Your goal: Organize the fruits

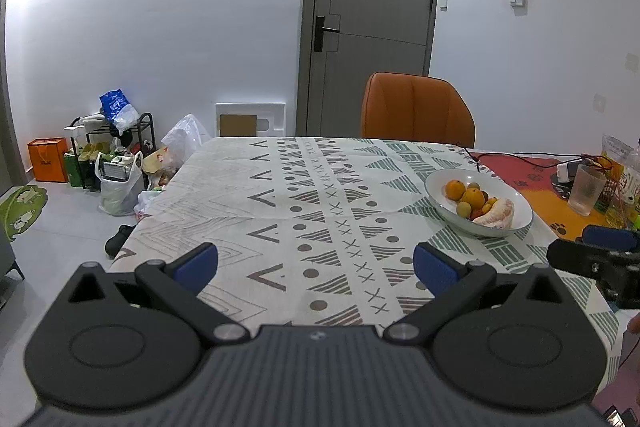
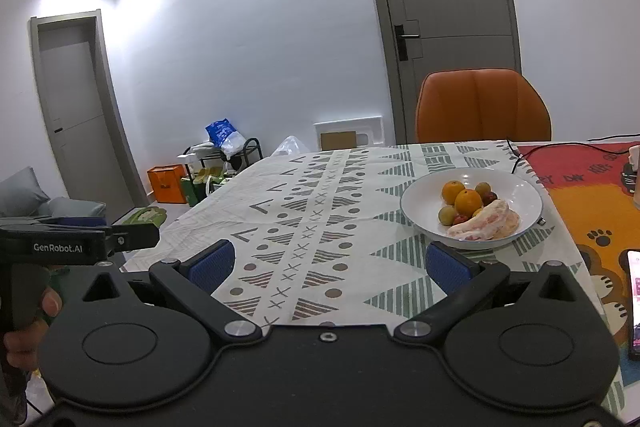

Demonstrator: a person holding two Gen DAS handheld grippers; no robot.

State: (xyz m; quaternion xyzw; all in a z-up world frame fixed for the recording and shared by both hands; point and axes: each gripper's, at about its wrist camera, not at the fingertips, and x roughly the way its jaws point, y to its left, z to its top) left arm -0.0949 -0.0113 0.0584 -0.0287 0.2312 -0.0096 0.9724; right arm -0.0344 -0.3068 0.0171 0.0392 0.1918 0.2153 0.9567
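A white bowl (image 1: 436, 183) stands on the patterned tablecloth (image 1: 280, 211), right of centre; it also shows in the right wrist view (image 2: 420, 199). It holds two oranges (image 2: 468, 201), small green and red fruits (image 2: 447, 215) and a peeled pomelo piece (image 2: 486, 221). My left gripper (image 1: 316, 263) is open and empty, over the near table edge, well left of the bowl. My right gripper (image 2: 328, 265) is open and empty, just short of the bowl. The left gripper's body shows at the left of the right wrist view (image 2: 76, 239).
An orange chair (image 1: 416, 107) stands behind the table. A glass (image 1: 586, 189), cables and packets sit at the far right on a red-orange mat (image 2: 592, 195). A phone (image 2: 634, 303) lies at the right edge. Bags and a shoe rack (image 1: 116, 151) are on the floor left.
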